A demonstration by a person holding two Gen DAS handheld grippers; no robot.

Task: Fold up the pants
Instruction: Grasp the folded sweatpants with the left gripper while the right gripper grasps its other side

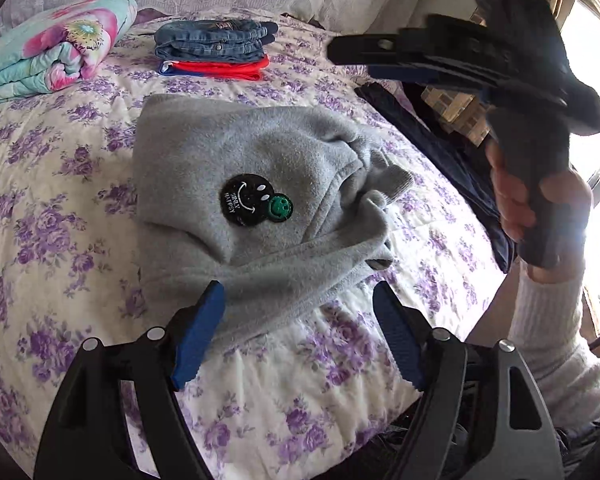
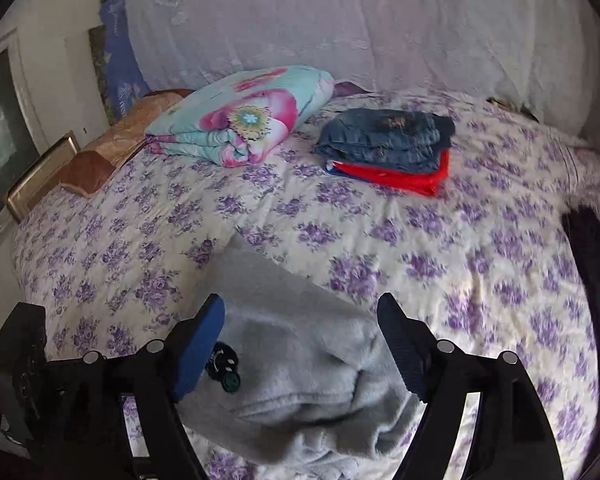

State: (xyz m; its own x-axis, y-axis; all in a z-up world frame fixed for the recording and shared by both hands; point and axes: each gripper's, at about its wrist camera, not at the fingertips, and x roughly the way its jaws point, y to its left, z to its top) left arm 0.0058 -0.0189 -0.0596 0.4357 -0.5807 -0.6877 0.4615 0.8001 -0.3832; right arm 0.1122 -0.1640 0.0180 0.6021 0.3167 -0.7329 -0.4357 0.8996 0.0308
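Observation:
Grey fleece pants (image 1: 256,200) with a black smiley patch (image 1: 246,200) lie folded in a loose bundle on the floral bedspread (image 1: 60,208). My left gripper (image 1: 300,304) is open, its blue pads just short of the bundle's near edge. My right gripper (image 2: 302,312) is open and empty, hovering above the pants (image 2: 300,380). In the left wrist view the right gripper (image 1: 340,50) is held high at the upper right by a hand (image 1: 540,208).
A stack of folded jeans on red pants (image 1: 216,50) (image 2: 388,148) sits at the back of the bed. A floral rolled blanket (image 1: 48,52) (image 2: 244,116) lies beside it. A dark garment (image 1: 440,148) hangs off the bed's right edge.

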